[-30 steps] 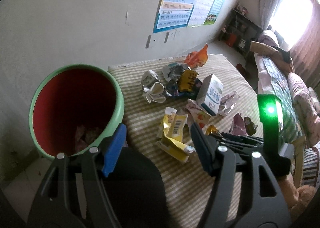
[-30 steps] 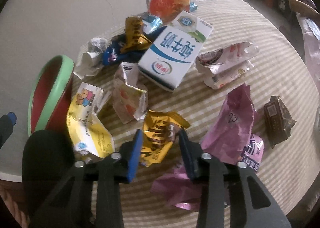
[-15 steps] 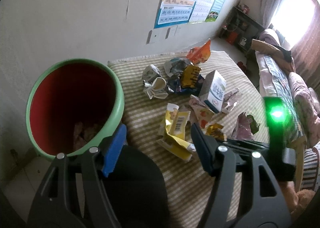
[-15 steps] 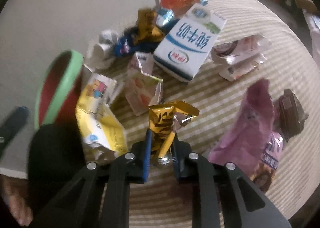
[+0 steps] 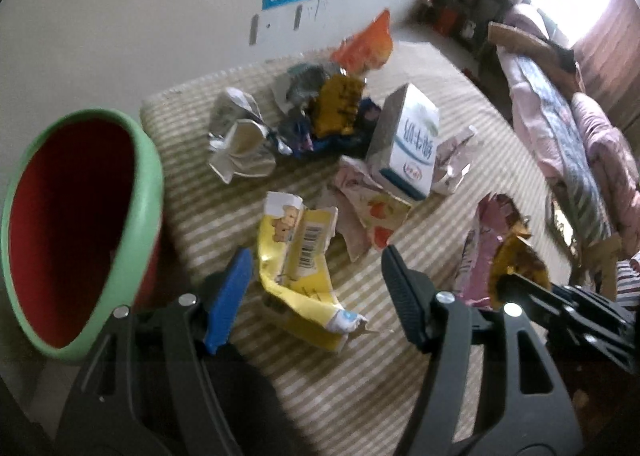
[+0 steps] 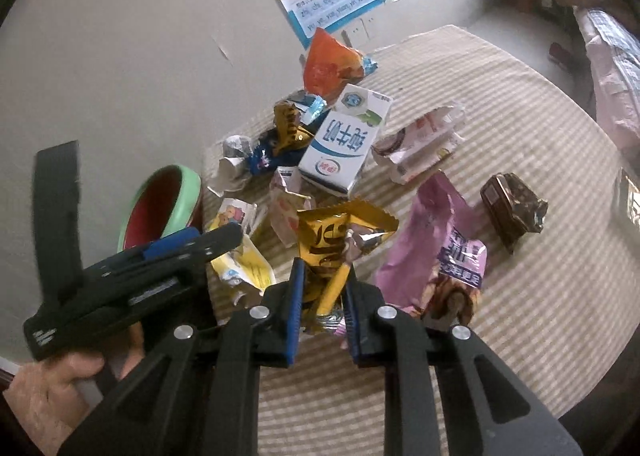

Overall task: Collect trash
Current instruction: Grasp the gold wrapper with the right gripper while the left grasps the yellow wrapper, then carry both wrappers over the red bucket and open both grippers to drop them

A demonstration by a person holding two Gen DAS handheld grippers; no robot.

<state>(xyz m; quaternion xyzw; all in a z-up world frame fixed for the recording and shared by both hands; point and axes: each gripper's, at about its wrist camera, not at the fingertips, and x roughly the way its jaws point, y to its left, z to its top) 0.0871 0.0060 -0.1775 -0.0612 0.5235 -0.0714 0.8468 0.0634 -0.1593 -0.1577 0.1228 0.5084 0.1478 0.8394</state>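
Two grippers: the right gripper (image 6: 322, 302) has just been closing and its jaws now pinch the gold wrapper (image 6: 340, 232); the left gripper (image 5: 312, 296) stands open and holds nothing.
Table: one, under a striped cloth (image 6: 520, 296), with the litter spread across the half nearer the wall.
Bin: one, green rim and red inside (image 5: 80, 224), off the table's corner, mouth tilted toward the left-wrist camera; in the right-wrist view it (image 6: 168, 200) lies up and to the left of the held wrapper.
Key relation: I judge the coming move to be a carry of the gold wrapper leftward to the bin; the left gripper and the yellow wrapper lie between the two, so the path has to go over or around them.
Held wrapper's axis: it stands up out of the jaws, long axis roughly in line with the fingers, crumpled top flaring wide above them, lifted clear of the cloth as far as I can tell.
Nearer hand: the left is nearer the bin, the bin just to the left of its blue pad (image 5: 228, 296); the yellow wrapper (image 5: 300, 268) lies directly between its jaws but untouched, long axis running toward the camera.
Milk carton: one (image 6: 344, 144), white and blue, lying on its side mid-table.
Pink bag: one (image 6: 440, 256), just right of the right gripper.
Orange bag: one (image 6: 332, 68), by the wall.
Brown packet: one (image 6: 514, 208), apart at the right.
Other wrappers: about six crumpled pieces round the carton; the cluster is too tangled for a sure count.
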